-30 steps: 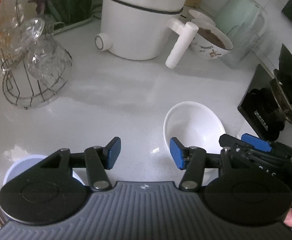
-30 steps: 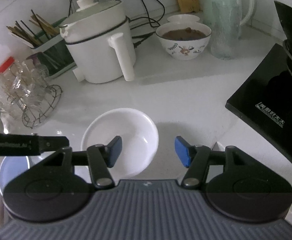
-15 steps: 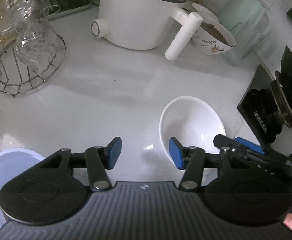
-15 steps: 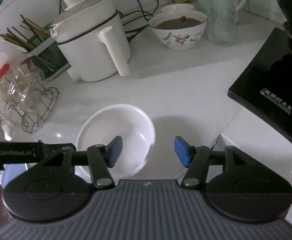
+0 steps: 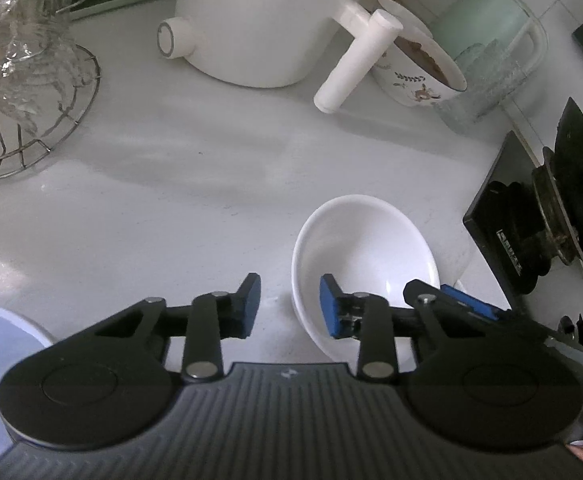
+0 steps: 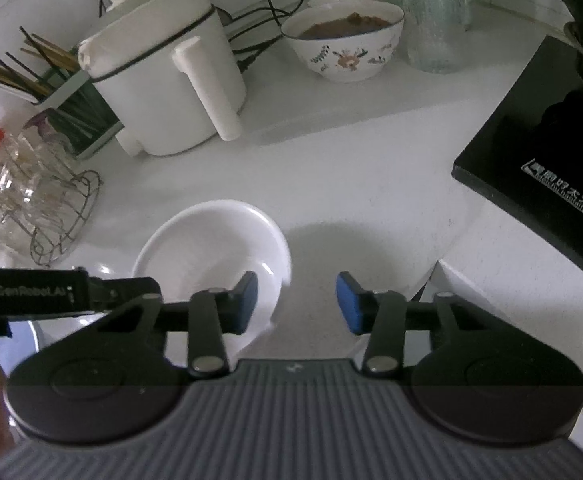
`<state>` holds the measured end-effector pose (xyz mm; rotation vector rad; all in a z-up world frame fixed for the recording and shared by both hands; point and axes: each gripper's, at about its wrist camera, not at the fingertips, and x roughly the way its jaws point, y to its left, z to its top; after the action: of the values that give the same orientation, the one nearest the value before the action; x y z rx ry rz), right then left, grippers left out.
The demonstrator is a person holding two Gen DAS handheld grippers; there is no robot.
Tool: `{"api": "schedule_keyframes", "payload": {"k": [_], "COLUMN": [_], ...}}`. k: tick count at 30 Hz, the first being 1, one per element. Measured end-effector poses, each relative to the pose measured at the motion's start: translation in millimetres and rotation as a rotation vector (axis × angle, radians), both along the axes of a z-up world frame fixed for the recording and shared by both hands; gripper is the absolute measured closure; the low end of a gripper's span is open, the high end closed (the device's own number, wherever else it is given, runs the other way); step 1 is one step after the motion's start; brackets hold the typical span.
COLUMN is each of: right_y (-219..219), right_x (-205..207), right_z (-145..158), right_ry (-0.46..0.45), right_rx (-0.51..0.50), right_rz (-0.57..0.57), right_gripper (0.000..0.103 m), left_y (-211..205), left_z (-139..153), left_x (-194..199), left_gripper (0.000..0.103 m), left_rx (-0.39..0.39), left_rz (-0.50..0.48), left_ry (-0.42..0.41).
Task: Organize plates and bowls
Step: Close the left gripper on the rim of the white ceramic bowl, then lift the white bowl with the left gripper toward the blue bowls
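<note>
White bowl (image 5: 365,248) (empty) sat on the surface between 2 open grippers, left gripper (image 5: 289,306) and right gripper (image 6: 297,300); grasping its rim seemed next.

I am seeing the left gripper (image 5: 290,305) sitting low with its blue-padded jaws spread apart and nothing between them. The right gripper (image 6: 296,307) is likewise hanging with jaws wide, pads bare. In the right wrist view the left gripper's body is lying across the lower left; in the left wrist view the right gripper's fingers (image 5: 467,302) are showing at lower right, beside the left one
</note>
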<state>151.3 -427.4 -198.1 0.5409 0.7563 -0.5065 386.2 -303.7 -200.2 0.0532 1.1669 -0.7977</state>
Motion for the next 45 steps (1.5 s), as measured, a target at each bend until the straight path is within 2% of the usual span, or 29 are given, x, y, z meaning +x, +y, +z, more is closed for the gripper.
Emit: {"api": "schedule_keyframes", "payload": {"k": [7,11,20,27,34,39,45], "right_y": [0,0,1,4,9,20,21], "right_x": [5,9,11,5,-3,-7,-13], "right_z": [-3,-1,5,20,41,63,76], "right_ry": [0.010,0.007,-0.006,-0.010,-0.041,-0.045,-0.058], "right_rx": [0.024,0.031,0.058,0.074,0.074,0.016,0.040], "right_rz": [0.007,0.020,0.044,0.054,0.068,0.083,0.087], "right_gripper": [0.084,0.091,0.092,0.091,0.091,0.091,0.091], "left_y": [-7,-8,-1,11,23,30,45], "left_z": [2,5,13,31,55,76,99], "left_x": [1,0,-1,-4,-11,-23,-31], "left_gripper": [0.091,0.093,0.094,0.093,0.093,0.093,0.093], "left_rx": [0.002,-0.003,-0.004,-0.028,-0.061,-0.053,-0.083], "left_rz": [-0.020,-0.037,-0.026,-0.027,-0.015,-0.016,-0.015], "left_ry": [-0.018,-0.029,-0.024,-0.025,-0.028,-0.061,-0.065]}}
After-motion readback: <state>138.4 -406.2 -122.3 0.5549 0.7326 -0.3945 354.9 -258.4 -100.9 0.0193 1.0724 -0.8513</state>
